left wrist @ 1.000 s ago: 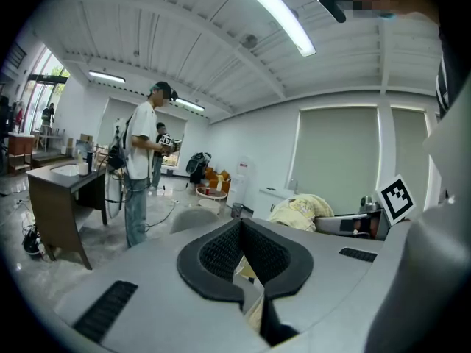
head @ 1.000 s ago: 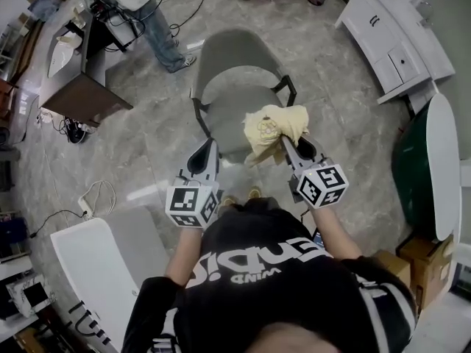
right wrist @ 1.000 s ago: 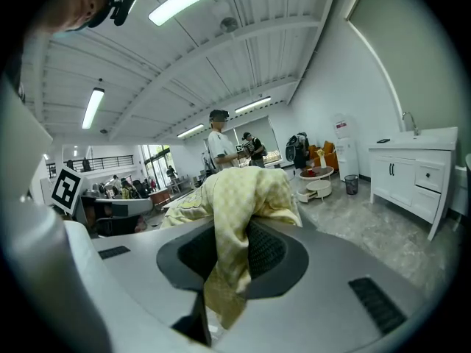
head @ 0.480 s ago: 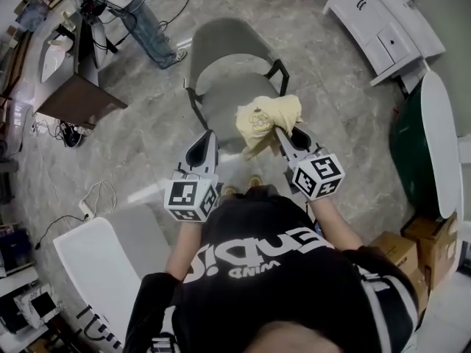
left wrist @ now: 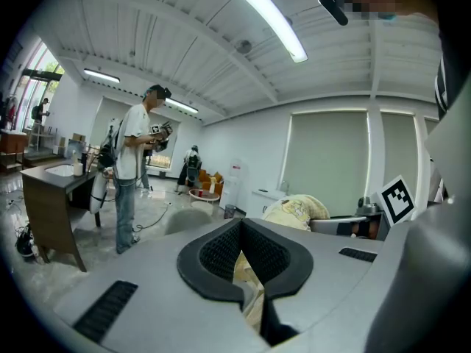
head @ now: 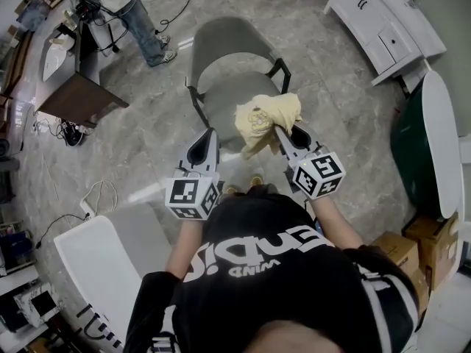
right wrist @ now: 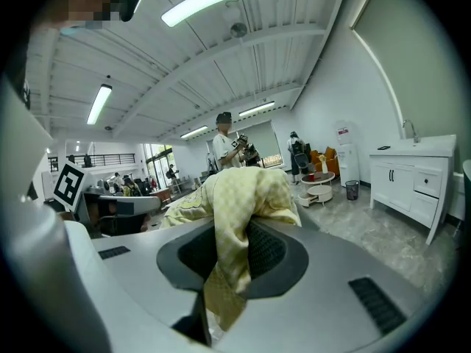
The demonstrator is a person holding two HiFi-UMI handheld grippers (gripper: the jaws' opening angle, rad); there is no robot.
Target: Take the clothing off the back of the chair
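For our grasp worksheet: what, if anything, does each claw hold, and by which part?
The right claw pinches the yellow garment by a bunched fold, the rest draped over its tip. The left claw, shut, holds nothing.

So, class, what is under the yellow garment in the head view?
The grey chair seat shows below the yellow garment. The cloth covers the seat's front corner and the right hand-held gripper at its jaw tips.

A lab-like open workroom: cabled desk (head: 79, 101), white cabinets (head: 383, 22), ceiling strip lights (left wrist: 269, 18).
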